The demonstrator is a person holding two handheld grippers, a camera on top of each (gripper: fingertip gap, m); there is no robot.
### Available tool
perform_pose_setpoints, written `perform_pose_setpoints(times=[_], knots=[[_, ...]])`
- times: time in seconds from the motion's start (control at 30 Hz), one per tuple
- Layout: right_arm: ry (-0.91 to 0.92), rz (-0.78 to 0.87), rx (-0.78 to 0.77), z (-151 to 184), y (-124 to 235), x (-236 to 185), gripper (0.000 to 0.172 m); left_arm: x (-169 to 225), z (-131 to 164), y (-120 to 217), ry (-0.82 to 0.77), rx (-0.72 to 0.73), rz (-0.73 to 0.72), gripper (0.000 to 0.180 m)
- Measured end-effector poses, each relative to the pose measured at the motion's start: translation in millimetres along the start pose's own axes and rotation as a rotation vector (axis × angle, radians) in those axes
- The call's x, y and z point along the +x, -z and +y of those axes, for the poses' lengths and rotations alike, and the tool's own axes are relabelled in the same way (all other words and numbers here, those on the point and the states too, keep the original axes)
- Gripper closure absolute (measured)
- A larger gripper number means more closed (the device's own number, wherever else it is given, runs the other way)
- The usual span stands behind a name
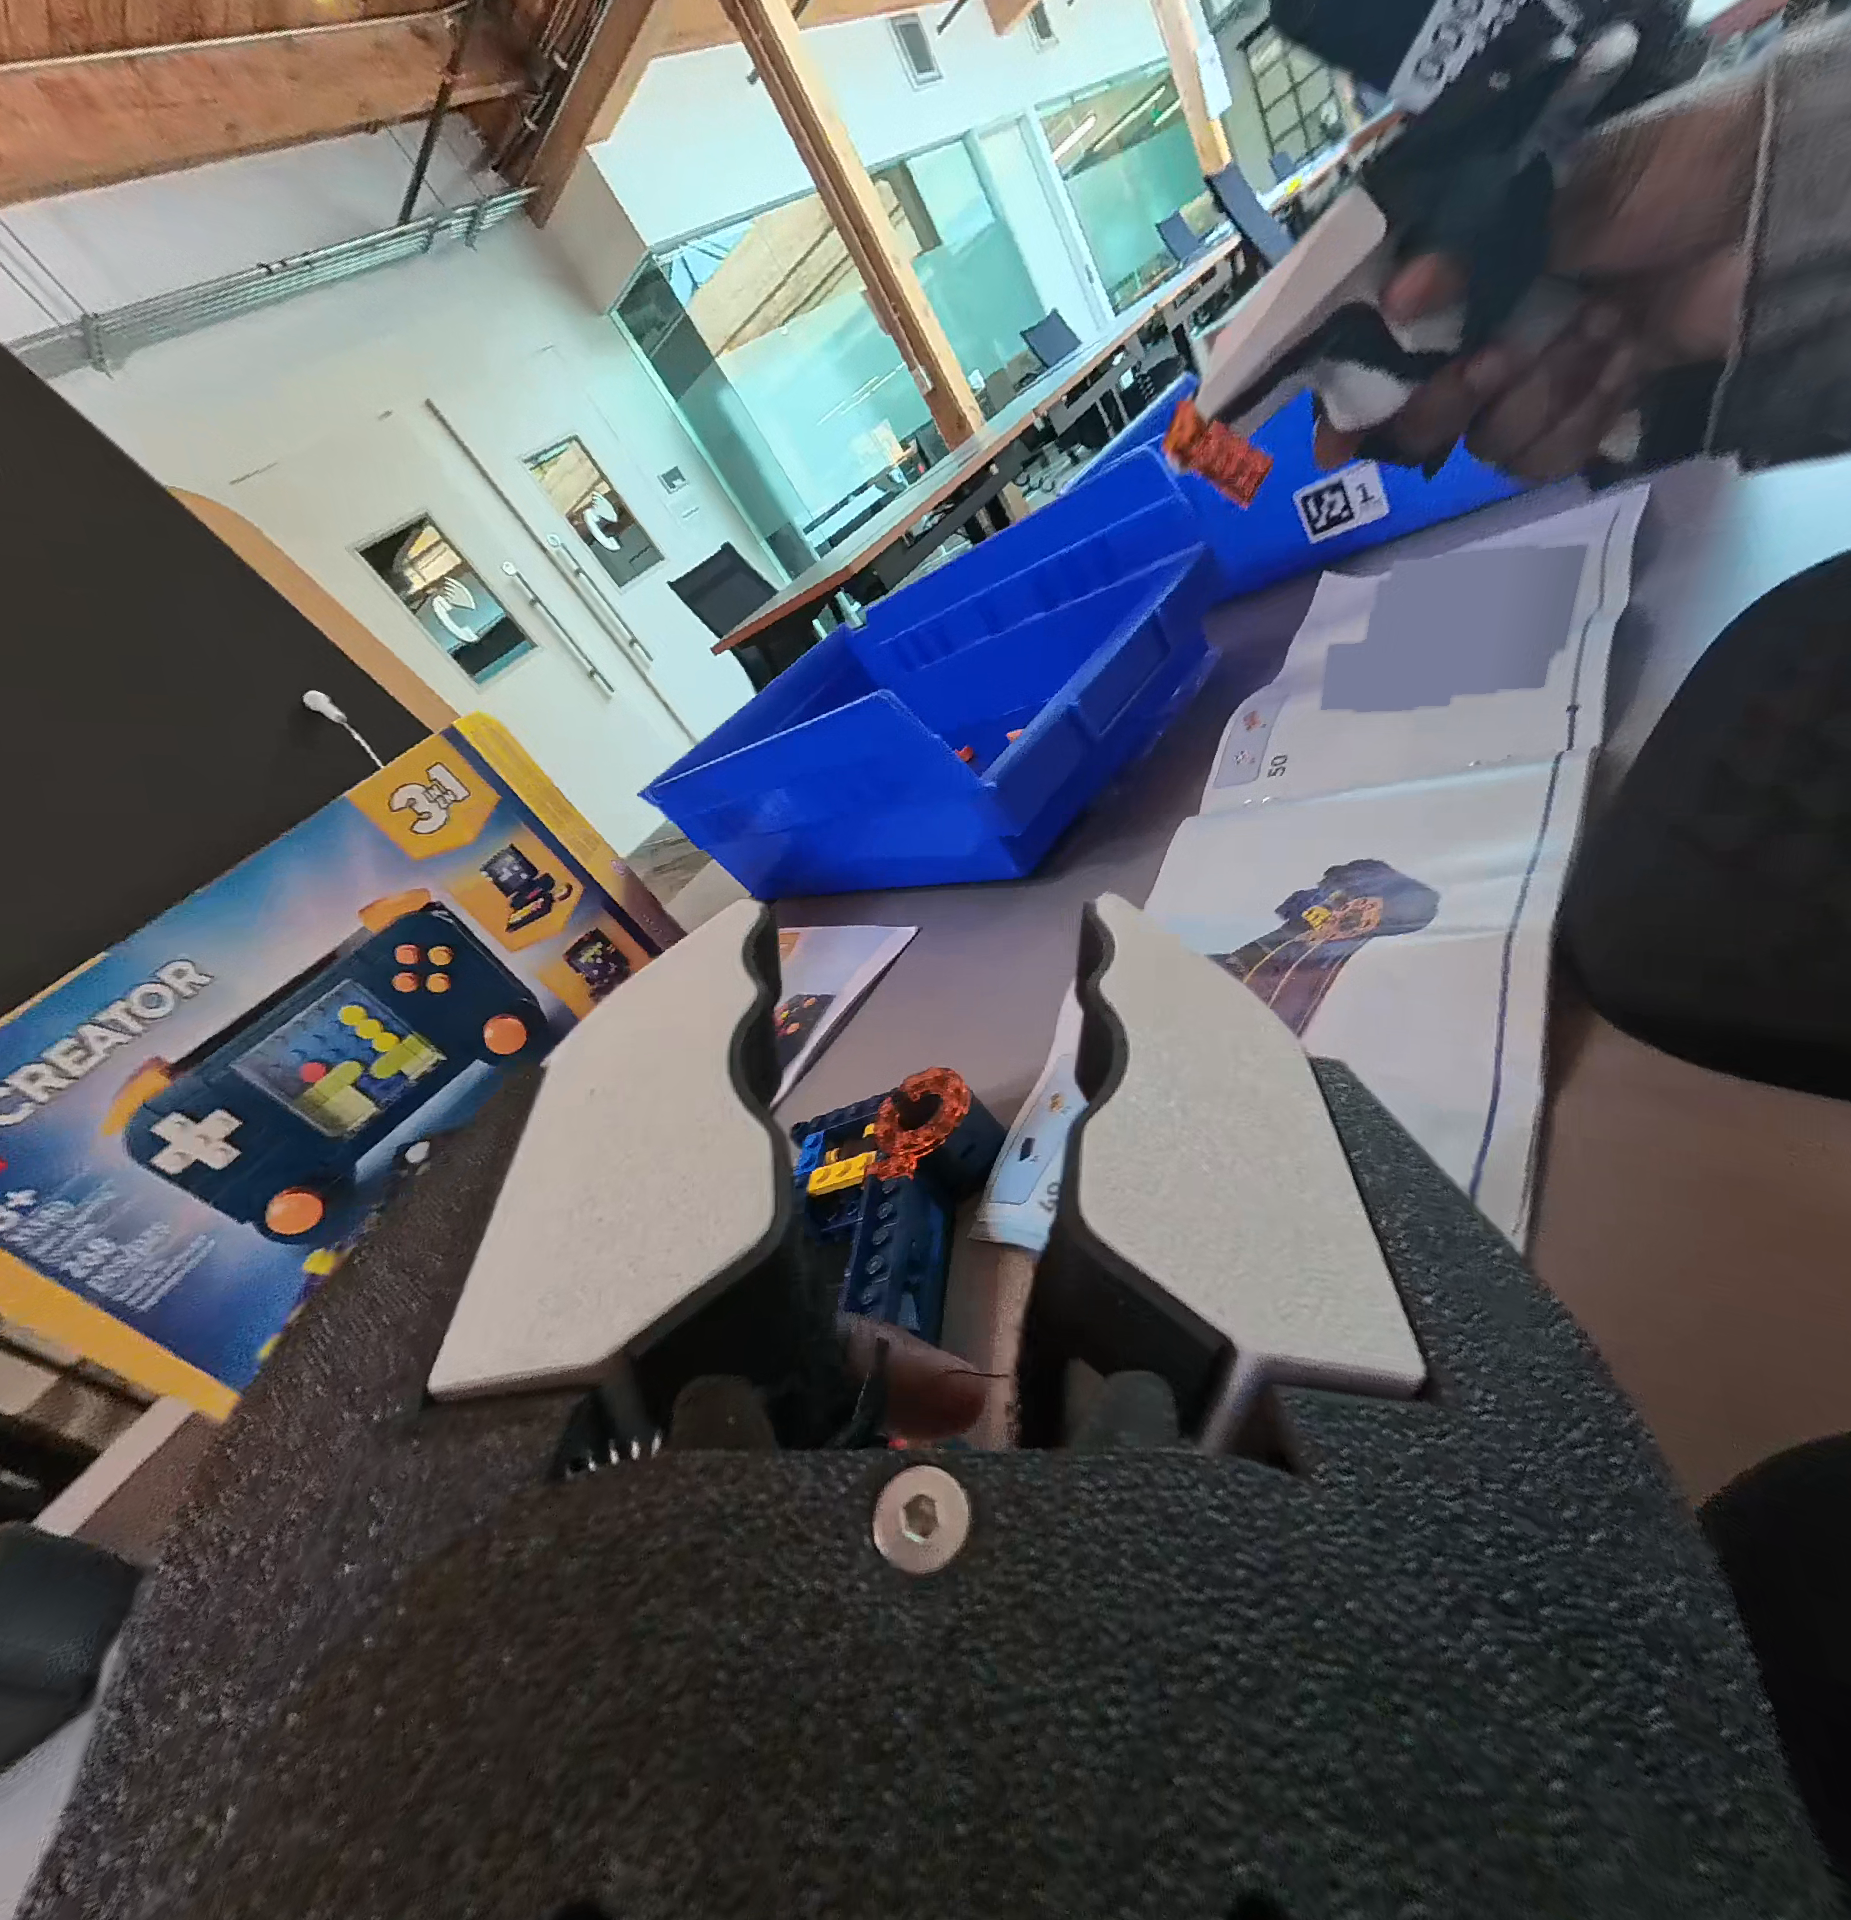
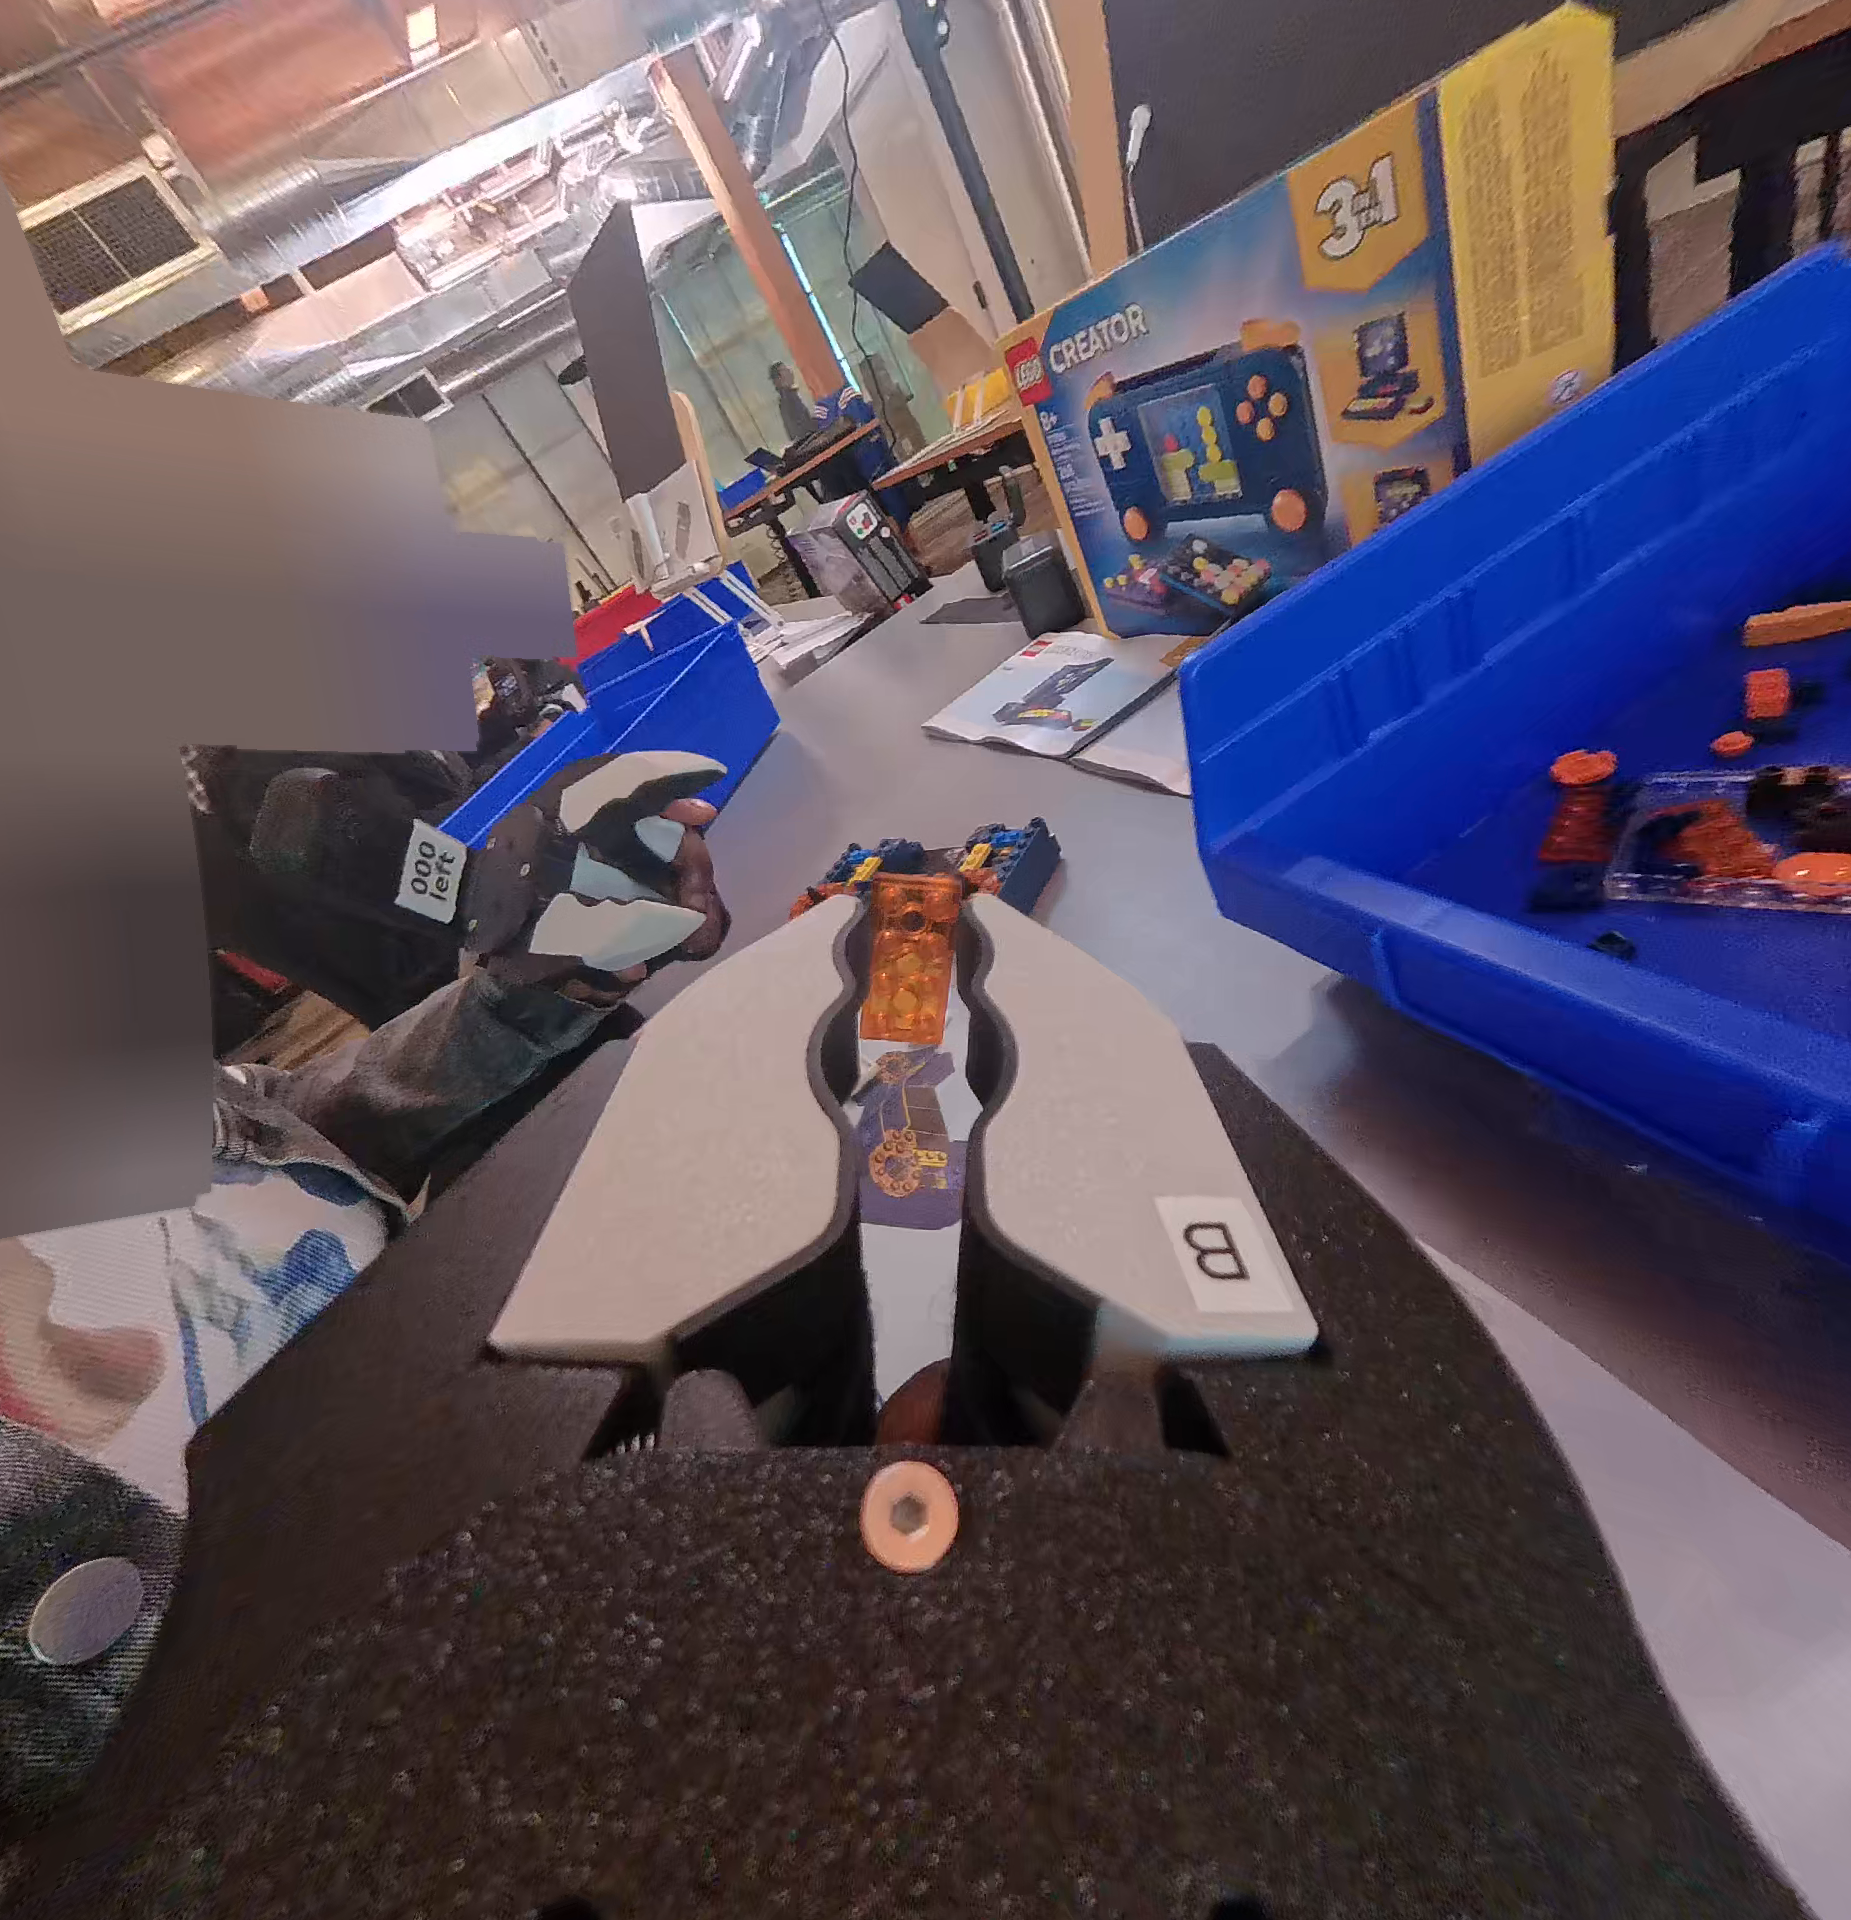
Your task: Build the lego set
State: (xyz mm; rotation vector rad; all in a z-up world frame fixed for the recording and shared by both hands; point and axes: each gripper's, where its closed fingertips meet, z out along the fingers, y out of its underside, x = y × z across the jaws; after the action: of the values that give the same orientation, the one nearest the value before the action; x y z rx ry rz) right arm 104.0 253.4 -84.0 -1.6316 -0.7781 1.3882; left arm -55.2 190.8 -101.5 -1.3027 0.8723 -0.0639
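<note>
Clamping a clear orange plate (image 2: 903, 971) between its pads, the right claw (image 2: 905, 940) hangs above the grey worktop (image 2: 1160, 883), just short of a small dark-blue brick build (image 2: 1014, 847). The left claw (image 1: 926, 971) stands apart with nothing in it, and the same build (image 1: 890, 1164) lies on the worktop under its fingers. An open booklet (image 1: 1420, 831) lies to its right, a blue bin (image 1: 900, 769) beyond, a toy box (image 1: 277, 1018) to the left.
</note>
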Motion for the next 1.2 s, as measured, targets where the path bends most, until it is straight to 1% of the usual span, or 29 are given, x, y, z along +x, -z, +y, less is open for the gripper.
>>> perform_pose_setpoints(times=[0.1,0.2,0.3,0.4,0.7,0.83,1.07,1.2], knots=[[-0.028,-0.035,-0.012,6,-10,-5,0.157,3,-3,0,0.017,0.020,0.023,0.120],[-0.060,-0.093,0.068,-12,-6,-12,0.157,13,-5,-1,-0.042,0.020,0.054,0.119],[-0.046,-0.051,0.122,-31,9,-6,0.157,20,-3,-3,-0.080,0.004,0.078,0.120],[-0.014,-0.011,0.125,-37,19,-4,0.156,21,-2,-4,-0.076,-0.004,0.084,0.121],[-0.018,-0.002,0.150,-35,22,-1,0.156,-1,11,-4,0.035,-0.063,-0.015,0.128],[-0.021,-0.017,0.155,-34,20,-4,0.157,-7,10,-3,0.093,-0.042,-0.027,0.129],[-0.032,-0.021,0.157,-30,22,-3,0.157,1,14,-6,0.038,-0.072,-0.005,0.128],[-0.033,-0.016,0.148,-27,20,-2,0.157,-7,16,-4,0.075,-0.079,-0.032,0.128]])
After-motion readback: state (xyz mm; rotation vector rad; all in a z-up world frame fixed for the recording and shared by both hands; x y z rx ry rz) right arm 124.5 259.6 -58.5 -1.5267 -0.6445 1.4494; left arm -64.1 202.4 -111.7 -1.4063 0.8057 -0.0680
